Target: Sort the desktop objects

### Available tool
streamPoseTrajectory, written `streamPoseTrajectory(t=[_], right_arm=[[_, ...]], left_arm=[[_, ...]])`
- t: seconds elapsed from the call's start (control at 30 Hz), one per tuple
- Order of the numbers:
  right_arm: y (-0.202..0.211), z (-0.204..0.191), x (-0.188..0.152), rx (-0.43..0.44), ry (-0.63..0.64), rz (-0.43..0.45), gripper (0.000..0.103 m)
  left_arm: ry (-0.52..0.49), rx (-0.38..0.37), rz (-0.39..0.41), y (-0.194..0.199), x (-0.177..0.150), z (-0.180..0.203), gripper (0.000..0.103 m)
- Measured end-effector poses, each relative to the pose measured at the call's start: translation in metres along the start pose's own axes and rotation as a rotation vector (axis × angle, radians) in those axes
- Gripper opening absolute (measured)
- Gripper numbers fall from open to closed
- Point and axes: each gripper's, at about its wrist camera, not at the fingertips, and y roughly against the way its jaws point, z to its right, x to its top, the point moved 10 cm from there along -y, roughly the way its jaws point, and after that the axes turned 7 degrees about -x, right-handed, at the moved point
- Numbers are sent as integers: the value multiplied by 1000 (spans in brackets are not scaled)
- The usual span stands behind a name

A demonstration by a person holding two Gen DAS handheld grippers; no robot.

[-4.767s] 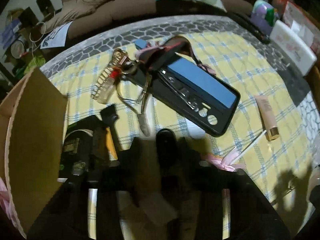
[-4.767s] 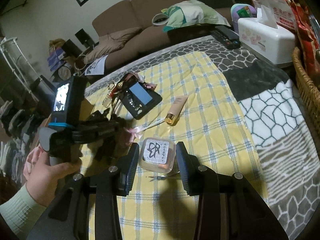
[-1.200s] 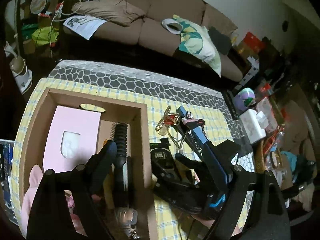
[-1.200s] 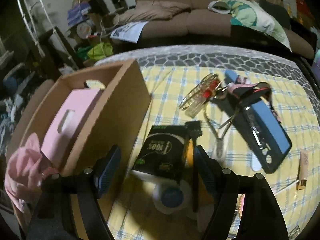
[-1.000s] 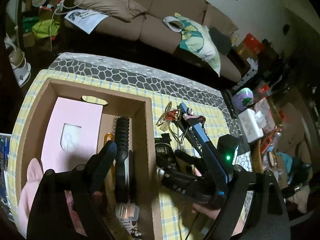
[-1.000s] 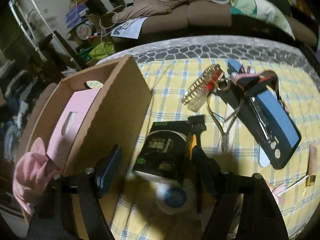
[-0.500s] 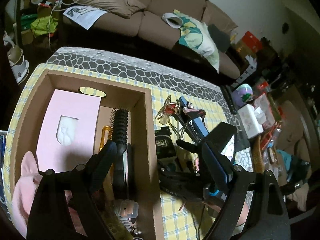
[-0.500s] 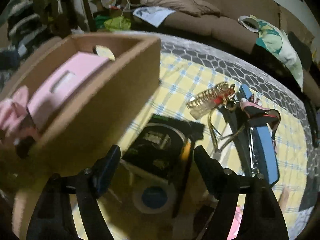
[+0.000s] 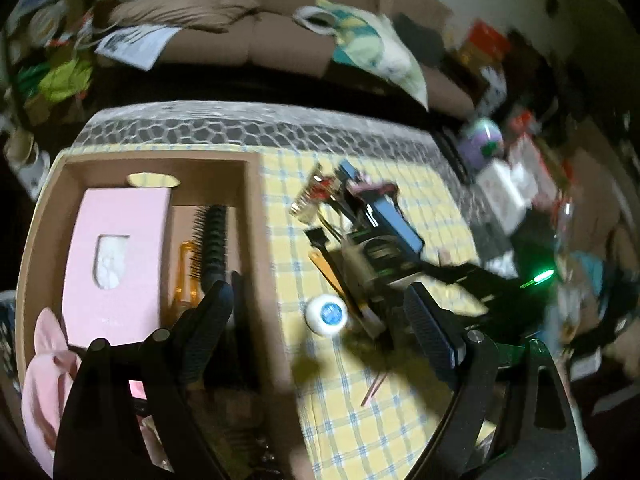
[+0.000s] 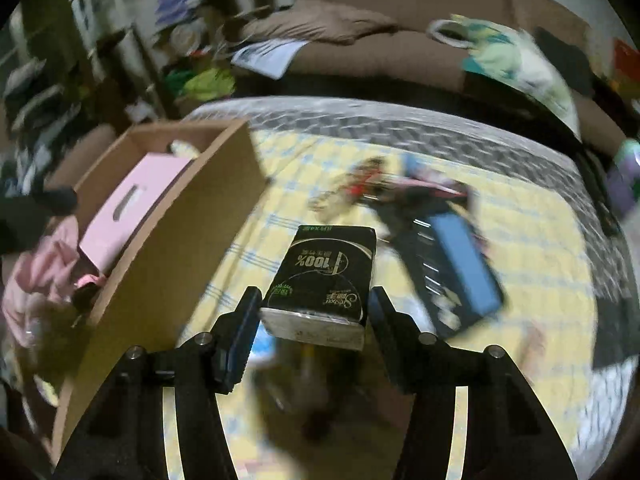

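My right gripper [image 10: 312, 316] is shut on a black tissue pack [image 10: 324, 276] and holds it above the yellow checked cloth, just right of the cardboard box [image 10: 192, 232]. In the left wrist view the same pack [image 9: 376, 256] shows held by the other gripper. My left gripper [image 9: 320, 320] is open and empty, hovering over the box's right wall [image 9: 260, 248]. The box holds a pink tissue box [image 9: 116, 240], a black hairbrush [image 9: 212, 240], an orange comb [image 9: 188, 272] and a pink cloth [image 9: 44, 364].
On the cloth lie a small white round jar with a blue label [image 9: 329, 314], an orange-handled brush [image 9: 328, 268], a black and blue case [image 10: 456, 276], a gold hair clip [image 9: 308, 200] and a thin stick [image 9: 374, 390]. A brown sofa [image 9: 248, 36] stands behind the table.
My right gripper has closed on the black tissue pack and lifted it off the cloth, uncovering the white jar. My left gripper has drifted right over the box wall.
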Motion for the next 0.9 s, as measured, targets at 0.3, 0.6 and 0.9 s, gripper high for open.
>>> streamPoseTrajectory(t=[0.3,0.6,0.9], right_arm=[[83,70,-62,0,-185,49,56],[100,77,-68,96,-237,95,55],[86,90,-79,47,-205,48,50]], left_arm=[[-473,170,-378,-89,-48,35,85],[-666,245,-598,-133,-67,18,78],[-893,324,-690,-148,-88,18,78]])
